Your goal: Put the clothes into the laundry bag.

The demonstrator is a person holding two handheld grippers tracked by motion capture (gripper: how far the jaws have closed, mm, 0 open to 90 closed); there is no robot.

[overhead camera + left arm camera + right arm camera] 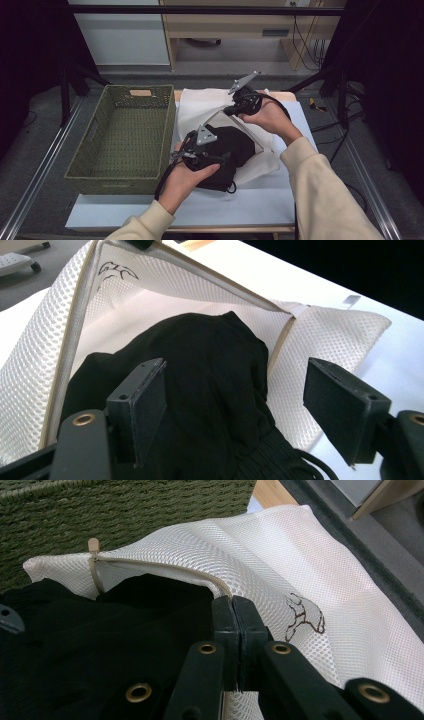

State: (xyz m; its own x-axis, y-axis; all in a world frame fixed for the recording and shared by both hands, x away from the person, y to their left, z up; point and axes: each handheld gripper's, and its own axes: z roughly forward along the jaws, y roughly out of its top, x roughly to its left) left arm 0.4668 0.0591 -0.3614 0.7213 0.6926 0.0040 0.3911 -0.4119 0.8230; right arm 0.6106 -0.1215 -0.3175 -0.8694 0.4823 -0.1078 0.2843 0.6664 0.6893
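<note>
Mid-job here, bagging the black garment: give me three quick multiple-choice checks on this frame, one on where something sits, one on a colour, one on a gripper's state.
1. Where is the woven basket relative to the mesh laundry bag?
A. On the side of the person's left gripper
B. On the side of the person's right gripper
C. Stacked on top of it

2. What colour is the basket?
A. Red
B. Green
C. Blue

3. What is the right gripper doing?
A. Open above the table
B. Shut on the black garment
C. Shut on the bag's rim

Answers:
1 A: in the high view the basket stands left of the bag.
2 B: its weave is olive green.
3 C: its jaws pinch the rim, holding the mouth open, while the black garment lies half inside, between the left gripper's open jaws.
</note>
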